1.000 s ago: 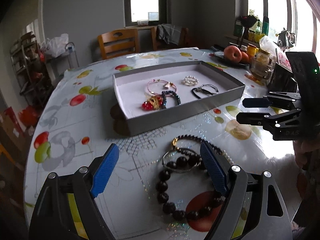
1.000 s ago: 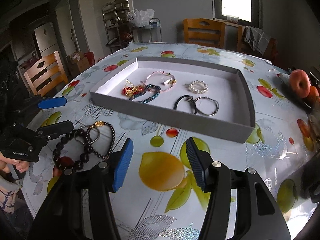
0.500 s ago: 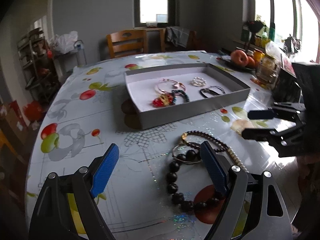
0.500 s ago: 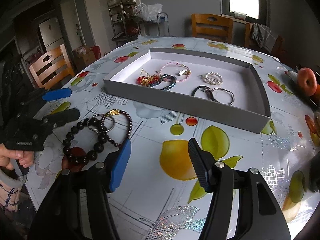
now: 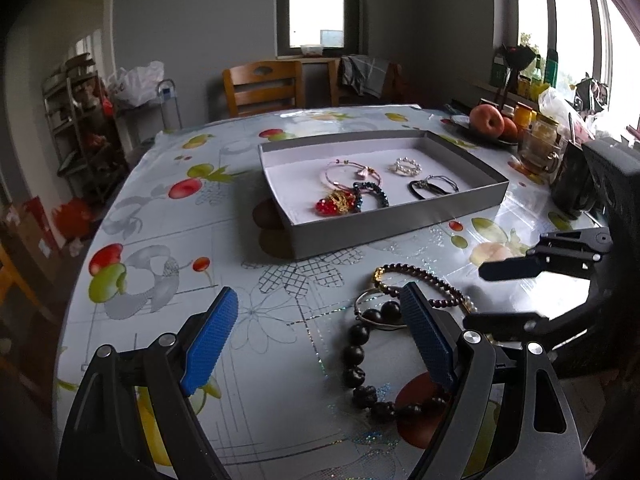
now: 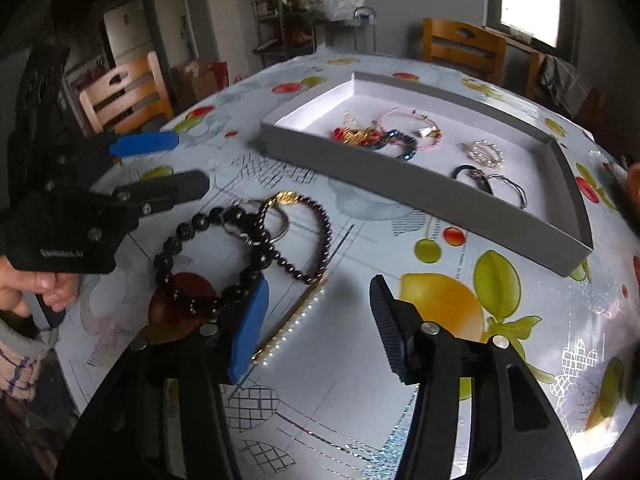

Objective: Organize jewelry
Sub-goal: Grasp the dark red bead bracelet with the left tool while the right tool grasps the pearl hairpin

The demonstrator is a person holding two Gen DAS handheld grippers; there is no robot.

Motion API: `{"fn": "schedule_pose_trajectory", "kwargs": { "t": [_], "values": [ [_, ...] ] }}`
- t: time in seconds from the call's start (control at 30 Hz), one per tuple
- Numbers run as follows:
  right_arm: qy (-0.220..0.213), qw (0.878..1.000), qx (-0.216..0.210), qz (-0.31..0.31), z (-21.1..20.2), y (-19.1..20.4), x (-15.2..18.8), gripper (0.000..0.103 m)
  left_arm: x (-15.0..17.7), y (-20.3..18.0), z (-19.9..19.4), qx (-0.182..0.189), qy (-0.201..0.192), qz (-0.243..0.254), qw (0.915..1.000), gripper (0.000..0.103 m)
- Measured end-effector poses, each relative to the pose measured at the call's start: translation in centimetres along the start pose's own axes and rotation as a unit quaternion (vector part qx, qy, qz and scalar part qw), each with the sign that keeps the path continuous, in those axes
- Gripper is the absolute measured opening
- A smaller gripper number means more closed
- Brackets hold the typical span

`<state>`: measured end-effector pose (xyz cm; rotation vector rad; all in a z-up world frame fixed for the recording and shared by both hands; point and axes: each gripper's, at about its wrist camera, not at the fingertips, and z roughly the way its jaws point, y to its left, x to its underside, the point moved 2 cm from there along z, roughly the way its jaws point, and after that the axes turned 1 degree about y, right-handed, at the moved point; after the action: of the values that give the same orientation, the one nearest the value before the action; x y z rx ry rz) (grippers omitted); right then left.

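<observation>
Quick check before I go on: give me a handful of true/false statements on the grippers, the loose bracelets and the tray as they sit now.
1. Both grippers are open and hold nothing. True: the left gripper and right gripper are both spread and unloaded.
2. The large black bead bracelet lies in the tray. False: it lies on the tablecloth, outside the gray tray.
3. The small dark-bead bracelet overlaps the large one. True.
4. The tray holds no jewelry. False: several pieces lie in it, including a pearl ring-shaped piece.
5. A strand of pearls lies beside the loose bracelets. True.
</observation>
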<state>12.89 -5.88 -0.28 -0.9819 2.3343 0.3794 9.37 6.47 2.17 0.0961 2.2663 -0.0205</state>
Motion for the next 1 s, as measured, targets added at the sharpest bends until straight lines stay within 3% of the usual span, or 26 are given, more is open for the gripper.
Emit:
{"fn": "schedule_pose_trajectory", "kwargs": {
  "t": [0.1,0.27,0.33,0.57,0.73,0.93,1.0],
  "values": [
    [0.007,1.0,0.001,-0.007,0.1,0.4,0.4,0.045,0.0,-0.2,0.0,0.002,0.001,0.006,1.0,0.084],
    [0.008,1.0,0.002,-0.011,-0.4,-0.1,0.9,0.018,-0.2,-0.9,0.1,0.011,0.007,0.015,0.9998,0.084],
    [0.009,1.0,0.004,-0.009,-0.6,-0.6,1.1,0.013,-0.4,-1.5,0.1,0.024,0.014,0.02,0.9994,0.084],
    [0.007,1.0,0.013,0.009,-1.0,-3.1,1.5,0.012,-1.4,-4.4,1.3,0.029,0.044,0.062,0.9967,0.084],
    [0.005,1.0,0.01,0.015,-1.3,-3.8,1.8,0.012,-2.4,-3.9,3.8,0.027,0.069,0.041,0.9964,0.083],
    [0.004,1.0,0.004,0.02,-1.3,-3.9,1.7,0.012,-2.4,-4.1,6.4,0.032,0.105,0.044,0.993,0.07],
    [0.004,1.0,0.004,0.02,-1.3,-3.9,1.7,0.012,-2.1,-4.2,7.0,0.035,0.118,0.045,0.9913,0.057]
  ]
}}
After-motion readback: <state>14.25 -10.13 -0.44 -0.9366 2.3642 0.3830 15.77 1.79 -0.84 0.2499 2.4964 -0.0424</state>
